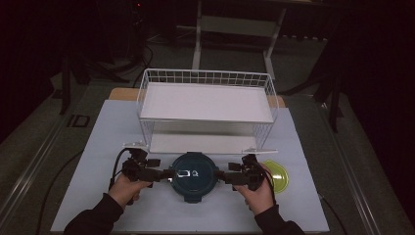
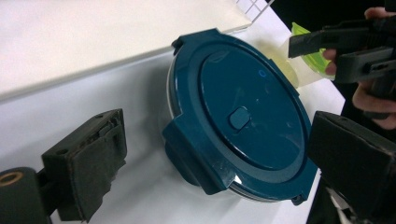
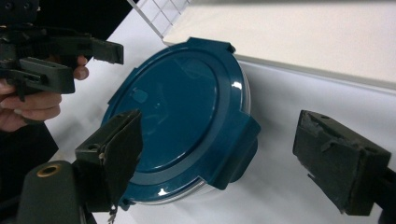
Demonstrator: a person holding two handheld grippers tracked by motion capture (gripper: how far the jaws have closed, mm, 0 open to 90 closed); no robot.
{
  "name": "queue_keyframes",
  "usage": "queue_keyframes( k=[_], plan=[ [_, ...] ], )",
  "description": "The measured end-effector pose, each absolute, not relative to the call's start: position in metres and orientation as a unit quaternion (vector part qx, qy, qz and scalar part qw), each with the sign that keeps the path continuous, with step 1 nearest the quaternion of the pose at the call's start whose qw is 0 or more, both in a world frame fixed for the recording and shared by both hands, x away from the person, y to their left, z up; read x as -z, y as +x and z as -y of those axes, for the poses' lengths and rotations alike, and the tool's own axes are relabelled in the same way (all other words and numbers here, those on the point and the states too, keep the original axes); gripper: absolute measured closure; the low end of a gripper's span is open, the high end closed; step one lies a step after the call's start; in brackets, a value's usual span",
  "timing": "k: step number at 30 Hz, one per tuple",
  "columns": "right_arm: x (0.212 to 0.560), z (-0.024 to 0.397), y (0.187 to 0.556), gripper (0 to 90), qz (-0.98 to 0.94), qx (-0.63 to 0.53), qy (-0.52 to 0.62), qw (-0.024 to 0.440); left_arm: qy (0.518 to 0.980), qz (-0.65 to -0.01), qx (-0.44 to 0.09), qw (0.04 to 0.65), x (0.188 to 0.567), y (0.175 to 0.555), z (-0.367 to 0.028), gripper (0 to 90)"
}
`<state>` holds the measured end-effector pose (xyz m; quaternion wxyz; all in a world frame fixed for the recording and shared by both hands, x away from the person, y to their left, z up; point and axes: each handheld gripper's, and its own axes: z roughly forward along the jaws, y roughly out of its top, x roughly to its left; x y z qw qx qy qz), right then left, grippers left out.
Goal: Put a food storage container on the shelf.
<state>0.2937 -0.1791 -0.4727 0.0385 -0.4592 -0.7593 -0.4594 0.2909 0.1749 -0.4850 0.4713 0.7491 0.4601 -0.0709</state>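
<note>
The left hand-held gripper (image 1: 169,174) and the right hand-held gripper (image 1: 218,174) flank a round container (image 1: 195,176) on the white tabletop (image 1: 98,161), each with its jaws standing apart and nothing pressed between the pads (image 2: 95,161). The container sits near the front edge, between the two, its side latch tabs facing them. Its lid (image 2: 247,112) is smooth, glossy teal plastic with four flap latches, a raised oval button in the middle and a small ring mark; no readable writing shows. Just right lies a lime-green translucent lid (image 1: 277,175). Behind stands a white wire rack (image 1: 205,105) with two flat matte shelves.
</note>
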Motion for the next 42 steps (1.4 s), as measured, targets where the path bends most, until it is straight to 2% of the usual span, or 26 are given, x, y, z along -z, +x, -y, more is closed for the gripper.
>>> queue_keyframes(
  k=[6,10,13,14,17,19,24,25,28,30,31,37,42],
  plan=[
    [0.482,0.178,0.301,17.3,0.752,0.453,-0.474,0.070,0.735,-0.478,0.102,0.469,0.491,0.295,-0.176,7.6],
    [0.491,0.177,0.306,18.7,0.747,0.441,-0.489,0.091,0.726,-0.498,0.118,0.459,0.498,0.299,-0.177,13.9],
    [0.492,0.177,0.306,18.8,0.747,0.439,-0.490,0.094,0.724,-0.508,0.121,0.451,0.501,0.300,-0.176,15.0],
    [0.497,0.175,0.308,21.5,0.745,0.428,-0.500,0.109,0.721,-0.515,0.127,0.445,0.503,0.301,-0.175,19.4],
    [0.498,0.174,0.308,22.6,0.745,0.424,-0.503,0.112,0.716,-0.525,0.139,0.439,0.506,0.301,-0.175,22.7],
    [0.500,0.174,0.309,25.1,0.741,0.422,-0.507,0.122,0.708,-0.537,0.152,0.433,0.509,0.302,-0.176,30.8],
    [0.503,0.176,0.312,28.0,0.734,0.421,-0.515,0.136,0.702,-0.547,0.162,0.427,0.511,0.303,-0.178,37.4],
    [0.504,0.178,0.313,31.8,0.730,0.417,-0.522,0.142,0.698,-0.547,0.171,0.429,0.512,0.303,-0.179,42.1],
    [0.505,0.178,0.313,34.9,0.726,0.413,-0.530,0.146,0.691,-0.549,0.184,0.432,0.512,0.304,-0.179,46.0],
    [0.507,0.179,0.314,37.1,0.724,0.412,-0.532,0.152,0.687,-0.550,0.192,0.434,0.512,0.304,-0.179,53.8],
    [0.507,0.179,0.314,41.1,0.718,0.414,-0.536,0.162,0.684,-0.551,0.196,0.435,0.512,0.304,-0.179,54.9],
    [0.507,0.179,0.315,46.7,0.708,0.411,-0.543,0.187,0.672,-0.563,0.212,0.431,0.513,0.306,-0.180,56.7],
    [0.509,0.180,0.317,47.1,0.695,0.407,-0.554,0.211,0.665,-0.564,0.235,0.430,0.518,0.308,-0.178,51.1]
  ],
)
